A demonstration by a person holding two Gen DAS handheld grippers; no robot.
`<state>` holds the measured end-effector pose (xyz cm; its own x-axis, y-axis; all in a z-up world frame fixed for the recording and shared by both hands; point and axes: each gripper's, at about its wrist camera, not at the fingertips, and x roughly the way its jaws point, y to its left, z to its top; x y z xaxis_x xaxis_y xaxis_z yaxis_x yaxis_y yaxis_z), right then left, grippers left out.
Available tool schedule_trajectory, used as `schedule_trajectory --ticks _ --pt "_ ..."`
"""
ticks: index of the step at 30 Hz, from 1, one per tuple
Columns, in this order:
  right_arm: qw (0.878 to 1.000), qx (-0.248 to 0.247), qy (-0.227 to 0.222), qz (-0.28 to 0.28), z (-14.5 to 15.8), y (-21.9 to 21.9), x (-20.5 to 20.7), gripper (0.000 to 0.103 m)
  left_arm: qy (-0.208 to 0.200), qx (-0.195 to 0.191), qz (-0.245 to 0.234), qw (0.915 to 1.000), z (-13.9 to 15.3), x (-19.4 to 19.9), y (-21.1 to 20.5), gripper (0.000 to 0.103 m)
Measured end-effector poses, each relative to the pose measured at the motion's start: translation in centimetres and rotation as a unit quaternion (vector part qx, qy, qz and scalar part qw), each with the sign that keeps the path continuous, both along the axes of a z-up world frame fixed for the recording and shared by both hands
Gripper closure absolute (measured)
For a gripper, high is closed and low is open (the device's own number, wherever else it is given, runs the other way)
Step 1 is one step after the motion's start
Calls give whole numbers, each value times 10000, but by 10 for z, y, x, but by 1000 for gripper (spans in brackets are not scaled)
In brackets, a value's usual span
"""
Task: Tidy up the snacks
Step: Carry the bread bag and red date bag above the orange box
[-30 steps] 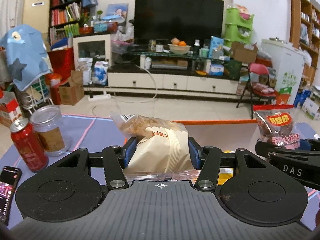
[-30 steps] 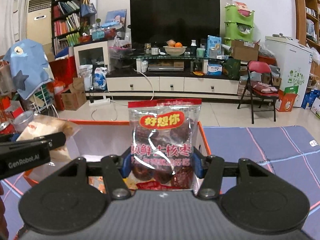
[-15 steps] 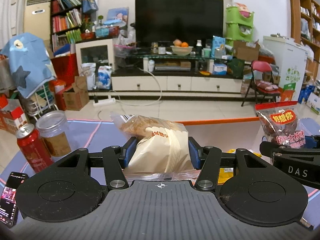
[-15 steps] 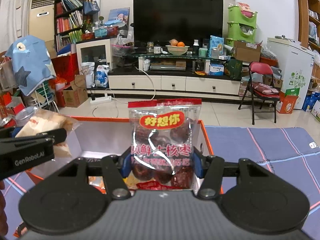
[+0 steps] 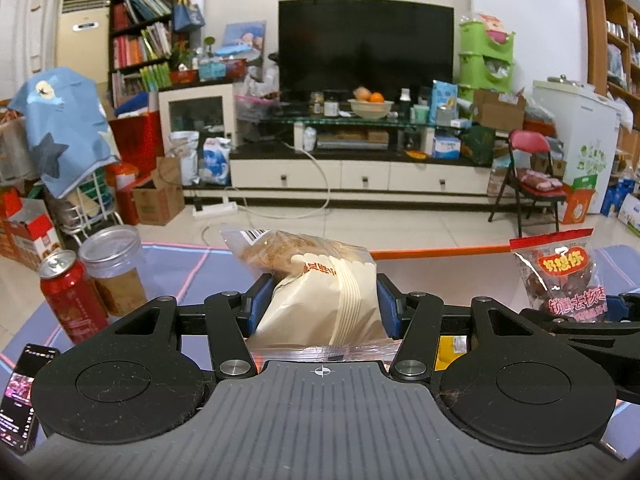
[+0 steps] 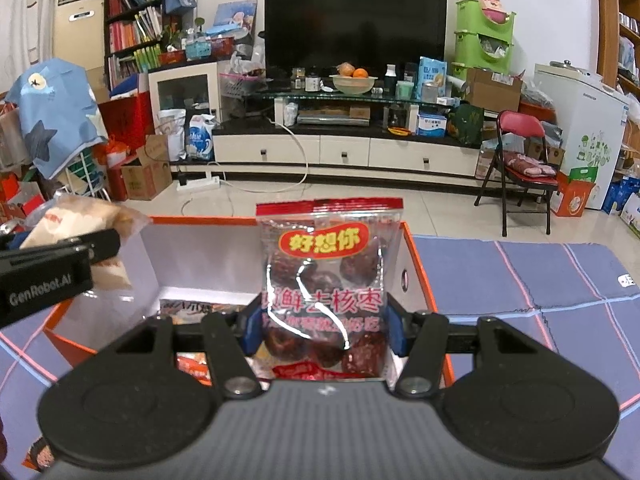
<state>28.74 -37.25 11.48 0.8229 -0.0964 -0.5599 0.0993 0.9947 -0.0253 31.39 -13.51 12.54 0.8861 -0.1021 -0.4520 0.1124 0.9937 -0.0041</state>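
Both jaws gripped snacks above the orange box [image 6: 416,256], cream pastry bag [image 5: 320,304] left, date packet [image 6: 324,288] right; each wanted lowering inside before release

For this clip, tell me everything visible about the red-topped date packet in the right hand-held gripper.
The date packet is a clear, glossy plastic pouch with a red sealed top strip, a red-and-yellow oval label and pink Chinese lettering; dark wrinkled dates show through. It stands upright, unopened as far as can be seen, pinched at its lower half between the blue pads of the right hand-held gripper, over the open orange-edged box. Nothing else touches it. The left view shows it too.
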Motion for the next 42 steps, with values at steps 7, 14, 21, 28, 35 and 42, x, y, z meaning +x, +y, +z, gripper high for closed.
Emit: schedule_trajectory --ticks 7,14,21,28,35,42 --pt "9999 118 46 -35 -1 -3 2 46 10 -22 4 10000 -1 0 1 67" --pt "9999 99 63 7 -1 1 3 46 55 -15 -175 9998 -2 -1 -3 67" --pt "9999 86 55 1 -1 1 4 46 113 35 -185 9998 -4 -1 -6 67" --pt "9999 83 60 5 -2 1 4 46 149 66 -156 9997 -5 -1 -7 67" --pt "9999 83 62 4 -2 2 5 46 161 80 -158 9997 -5 -1 -9 67" --pt "10000 79 58 3 -2 2 4 46 169 78 -154 9997 -5 -1 -9 67"
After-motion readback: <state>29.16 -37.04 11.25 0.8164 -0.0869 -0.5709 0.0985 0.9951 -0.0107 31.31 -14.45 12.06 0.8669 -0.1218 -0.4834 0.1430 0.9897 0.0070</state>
